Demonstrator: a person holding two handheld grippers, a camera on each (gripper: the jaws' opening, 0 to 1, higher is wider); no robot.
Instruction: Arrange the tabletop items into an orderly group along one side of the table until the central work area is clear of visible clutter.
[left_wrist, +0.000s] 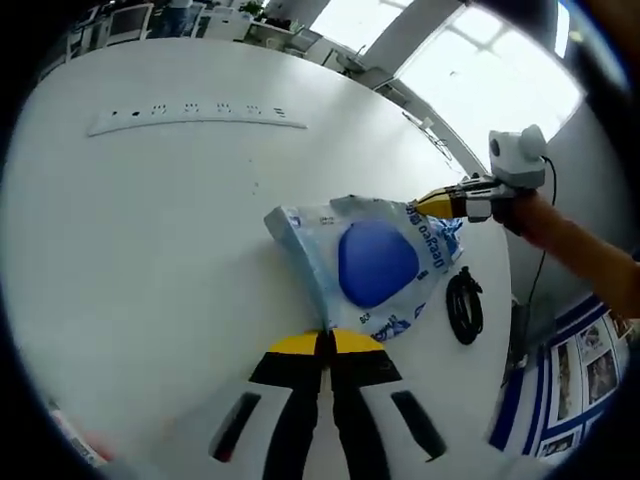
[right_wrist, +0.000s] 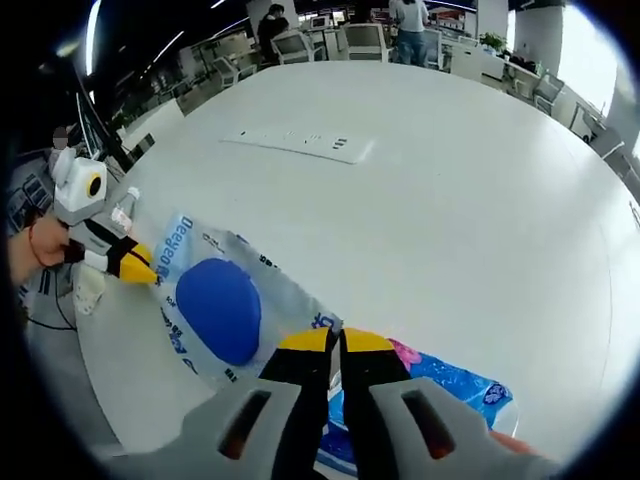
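On white table (left_wrist: 150, 230), one plastic bag (left_wrist: 375, 265), two grippers' fingers (left_wrist: 352, 342) pinching it

1. We count one white table (left_wrist: 150, 260).
2. We count one clear plastic bag (left_wrist: 370, 262) with blue print.
3. We count one white power strip (left_wrist: 195, 118).
4. We count one coiled black cable (left_wrist: 465, 305).
5. We count two yellow-tipped grippers: the left gripper (left_wrist: 327, 343) and the right gripper (right_wrist: 336, 340).
6. We count one small clear bottle (right_wrist: 123, 208).
7. We count one bright blue packet (right_wrist: 450, 385) with pink print.
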